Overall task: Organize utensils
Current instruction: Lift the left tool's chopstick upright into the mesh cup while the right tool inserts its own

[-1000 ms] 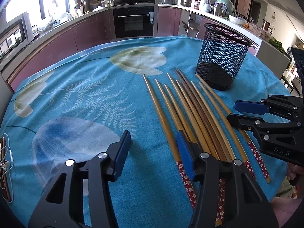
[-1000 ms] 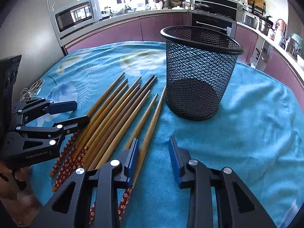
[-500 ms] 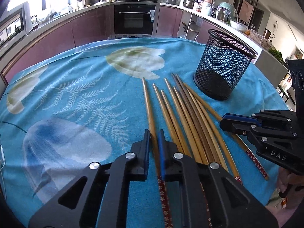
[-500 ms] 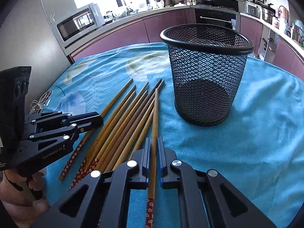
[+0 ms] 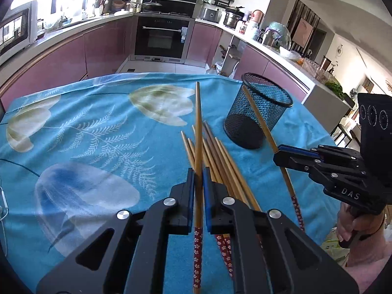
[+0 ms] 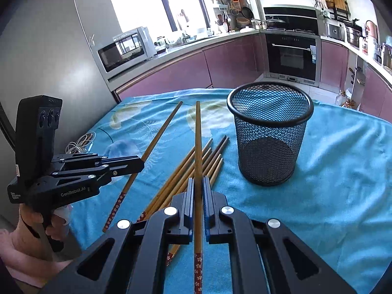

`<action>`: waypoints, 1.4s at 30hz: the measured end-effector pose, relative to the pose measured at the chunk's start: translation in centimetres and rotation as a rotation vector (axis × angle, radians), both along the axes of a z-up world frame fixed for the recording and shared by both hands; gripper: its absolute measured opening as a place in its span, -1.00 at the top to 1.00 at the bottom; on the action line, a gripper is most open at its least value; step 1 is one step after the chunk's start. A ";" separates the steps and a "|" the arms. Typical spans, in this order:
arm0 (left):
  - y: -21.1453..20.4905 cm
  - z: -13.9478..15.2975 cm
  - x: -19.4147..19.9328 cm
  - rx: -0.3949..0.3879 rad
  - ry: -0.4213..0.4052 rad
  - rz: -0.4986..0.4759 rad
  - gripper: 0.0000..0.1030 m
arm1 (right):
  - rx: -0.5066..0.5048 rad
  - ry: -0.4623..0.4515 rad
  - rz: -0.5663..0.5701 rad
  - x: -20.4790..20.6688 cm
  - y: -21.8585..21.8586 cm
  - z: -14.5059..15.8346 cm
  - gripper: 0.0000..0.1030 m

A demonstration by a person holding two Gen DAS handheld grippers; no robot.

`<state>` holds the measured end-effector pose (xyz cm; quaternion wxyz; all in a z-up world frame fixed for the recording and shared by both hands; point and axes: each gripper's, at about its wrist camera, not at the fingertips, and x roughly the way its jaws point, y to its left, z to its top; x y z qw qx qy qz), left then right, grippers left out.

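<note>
While the black wire-mesh cup [image 6: 269, 142] at right of frame stands empty, each black two-finger gripper, left gripper [image 5: 199, 178] and right gripper [image 6: 199, 186], clamps one bamboo chopstick [image 6: 198, 152]; remaining chopsticks [image 5: 220, 161] lie mid-frame on the blue tablecloth [image 5: 98, 132].

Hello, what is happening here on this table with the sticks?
A person holds a gripper in each hand. The left gripper is shut on one chopstick, the right gripper on another chopstick, both lifted off the blue tablecloth. The other chopsticks lie beside the empty mesh cup.
</note>
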<state>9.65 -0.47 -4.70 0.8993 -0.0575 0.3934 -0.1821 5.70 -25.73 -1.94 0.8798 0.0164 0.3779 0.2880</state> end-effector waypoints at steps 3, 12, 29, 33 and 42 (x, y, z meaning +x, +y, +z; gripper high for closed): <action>0.2 1.6 -0.8 -0.037 -0.031 -0.023 0.85 | 0.036 -0.031 0.003 -0.3 -0.6 1.2 0.89; 0.3 6.7 -2.6 -0.124 -0.149 -0.059 0.85 | 0.099 -0.133 -0.001 -0.9 -1.8 4.4 0.89; -3.5 14.7 1.6 -0.202 -0.297 -0.081 0.85 | 0.143 -0.310 -0.065 2.2 -5.3 12.0 0.89; -5.0 16.4 2.8 -0.192 -0.327 -0.087 0.85 | 0.144 -0.333 -0.087 3.2 -6.2 13.1 0.89; -8.6 14.9 6.4 -0.093 -0.266 -0.108 0.85 | 0.085 -0.257 -0.109 6.5 -6.3 11.1 0.89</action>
